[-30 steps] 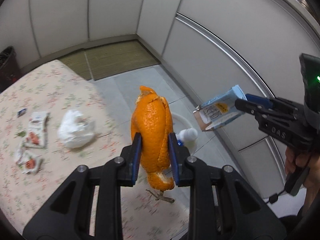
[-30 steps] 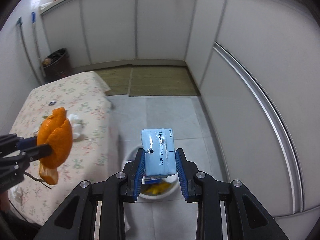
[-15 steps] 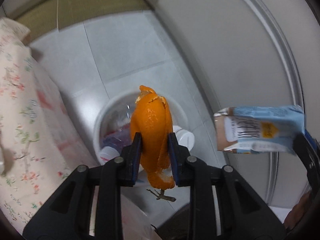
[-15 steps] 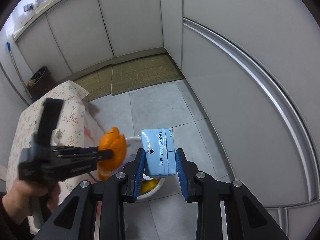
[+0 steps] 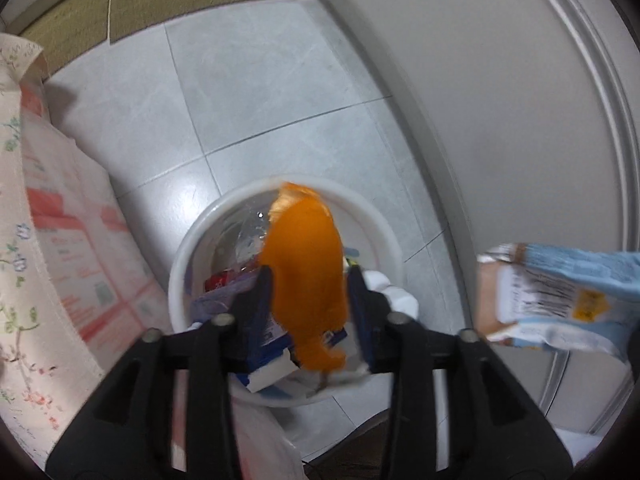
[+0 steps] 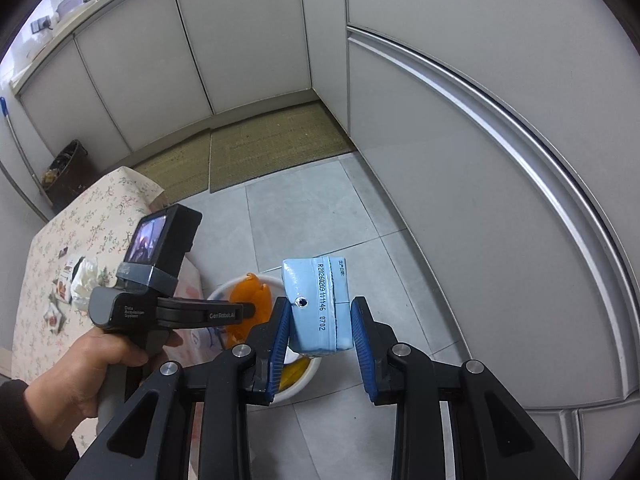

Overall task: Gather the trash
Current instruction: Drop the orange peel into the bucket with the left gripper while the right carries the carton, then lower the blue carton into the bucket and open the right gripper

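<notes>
My left gripper hangs over the white trash bin on the floor. Its jaws have spread and the orange peel sits loosely between them, blurred, with a gap on the right side. The peel also shows in the right wrist view above the bin. My right gripper has its jaws spread a little wider than the light blue carton; a gap shows on the right side. The carton also appears in the left wrist view, to the right of the bin.
The bin holds bottles, cartons and wrappers. A table with a floral cloth stands left of the bin, with a white tissue and wrappers on it. White cabinets run along the right. A dark bin stands far left.
Both grippers have opened their jaws wider. The left gripper has moved closer over the bin, and the peel is slipping down between its jaws.
</notes>
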The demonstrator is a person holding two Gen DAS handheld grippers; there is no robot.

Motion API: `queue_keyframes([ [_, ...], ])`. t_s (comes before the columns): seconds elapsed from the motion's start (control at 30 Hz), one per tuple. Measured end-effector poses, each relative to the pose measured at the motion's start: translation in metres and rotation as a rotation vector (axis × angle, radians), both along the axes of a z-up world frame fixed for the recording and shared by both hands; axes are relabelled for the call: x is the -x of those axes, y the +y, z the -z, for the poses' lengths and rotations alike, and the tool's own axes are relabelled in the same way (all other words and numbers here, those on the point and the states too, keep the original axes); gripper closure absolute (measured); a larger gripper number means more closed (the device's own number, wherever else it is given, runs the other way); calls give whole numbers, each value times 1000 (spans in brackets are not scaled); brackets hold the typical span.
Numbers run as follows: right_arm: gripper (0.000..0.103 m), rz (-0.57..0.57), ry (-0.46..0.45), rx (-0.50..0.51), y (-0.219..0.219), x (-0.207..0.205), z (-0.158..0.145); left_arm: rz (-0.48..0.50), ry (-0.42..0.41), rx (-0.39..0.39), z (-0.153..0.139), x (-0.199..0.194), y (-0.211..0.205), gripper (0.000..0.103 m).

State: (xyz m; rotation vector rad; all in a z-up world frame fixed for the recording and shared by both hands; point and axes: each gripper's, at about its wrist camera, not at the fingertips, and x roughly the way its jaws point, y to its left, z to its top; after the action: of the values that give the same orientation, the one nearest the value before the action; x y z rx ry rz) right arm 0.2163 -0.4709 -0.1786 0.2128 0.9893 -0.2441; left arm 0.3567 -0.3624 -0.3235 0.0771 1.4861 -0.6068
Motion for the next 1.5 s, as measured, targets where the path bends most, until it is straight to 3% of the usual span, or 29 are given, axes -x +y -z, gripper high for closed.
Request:
queue_keyframes([
  [0.27,71,-10,9,-6,9,-14,4,-2,-107,73,-62,14,54,49],
  [0.43,71,-52,11,-30,29,-35,10,16,-214,69,-100,41,103,35],
  [0.53,71,-125,6,-16,50,-53,16,32,-232,79,-116,54,135,29],
  [0.63,71,-281,-5,67,75,-73,16,25,-241,86,-128,72,173,27],
  [0.73,72,-364,-4,116,89,-86,20,-13,-236,88,-135,85,214,27],
  [0.8,72,-342,36,100,91,-97,32,-54,-229,95,-135,89,236,26],
  [0.9,72,-292,120,155,97,-108,53,-101,-212,109,-135,91,259,26],
  [1.0,72,-270,129,152,96,-113,67,-111,-215,122,-138,99,265,26],
  [1.3,71,-323,169,266,125,-125,92,-114,-218,144,-142,101,271,26],
  [1.5,71,-287,145,212,122,-131,107,-145,-225,152,-143,100,277,26],
])
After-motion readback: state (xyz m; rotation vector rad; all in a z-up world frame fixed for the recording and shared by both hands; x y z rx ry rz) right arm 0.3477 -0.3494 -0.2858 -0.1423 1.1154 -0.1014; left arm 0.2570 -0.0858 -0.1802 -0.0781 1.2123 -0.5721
